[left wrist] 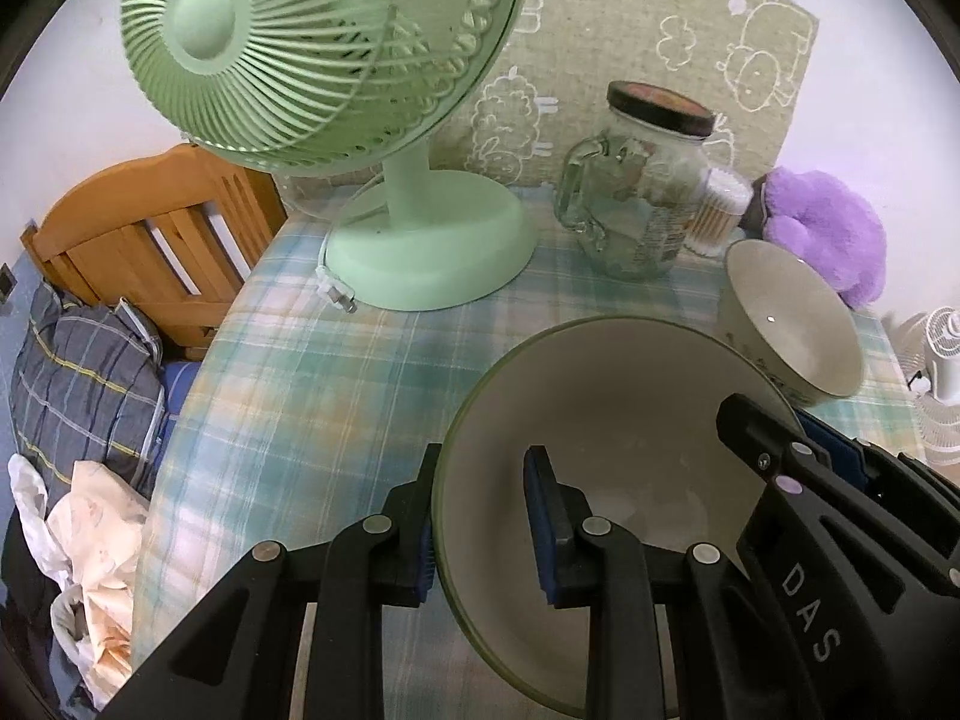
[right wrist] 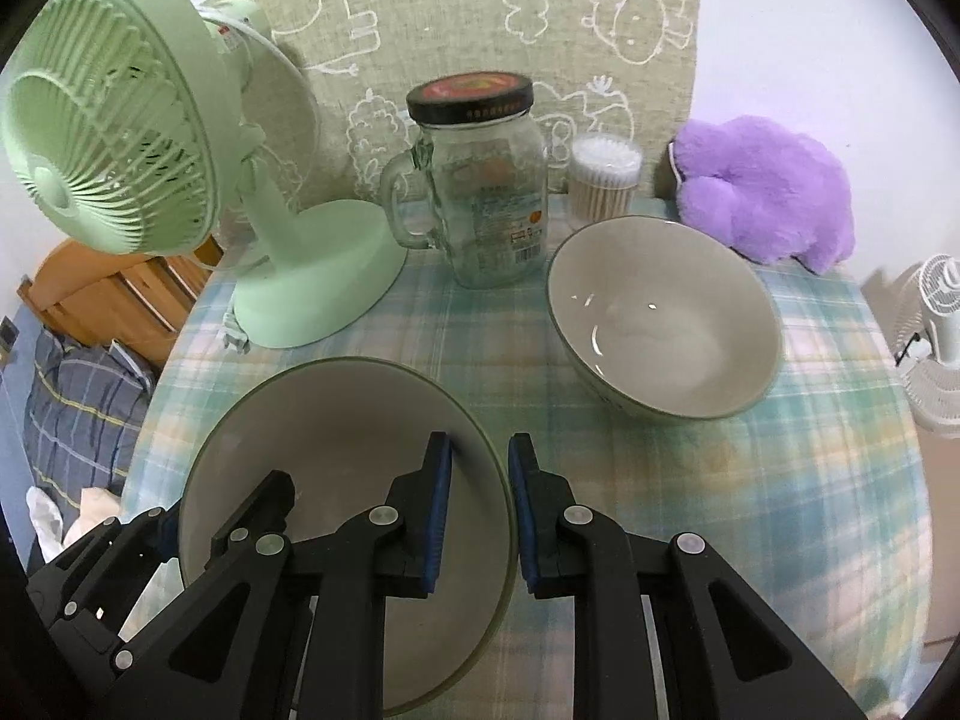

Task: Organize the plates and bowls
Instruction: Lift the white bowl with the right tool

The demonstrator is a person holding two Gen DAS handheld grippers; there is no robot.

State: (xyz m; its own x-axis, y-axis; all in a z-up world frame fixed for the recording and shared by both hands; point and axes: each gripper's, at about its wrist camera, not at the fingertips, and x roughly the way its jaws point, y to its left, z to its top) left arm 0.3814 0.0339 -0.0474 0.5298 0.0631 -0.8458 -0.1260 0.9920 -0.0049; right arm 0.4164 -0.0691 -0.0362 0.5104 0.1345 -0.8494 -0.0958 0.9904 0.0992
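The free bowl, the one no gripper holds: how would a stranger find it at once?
Start at the green fan, then go right past the glass jar. The bowl stands in front of the purple plush toy. Unlike the other bowl, no gripper clamps its rim.

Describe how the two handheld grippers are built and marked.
Both grippers, left and right, are black plastic linkages with silver round pivot pins. Their fingers carry blue ribbed pads. White "DAS" lettering marks one body. No cables or sleeves show.

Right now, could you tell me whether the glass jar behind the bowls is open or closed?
Closed. The glass jar stands upright with its dark lid sitting on its mouth.
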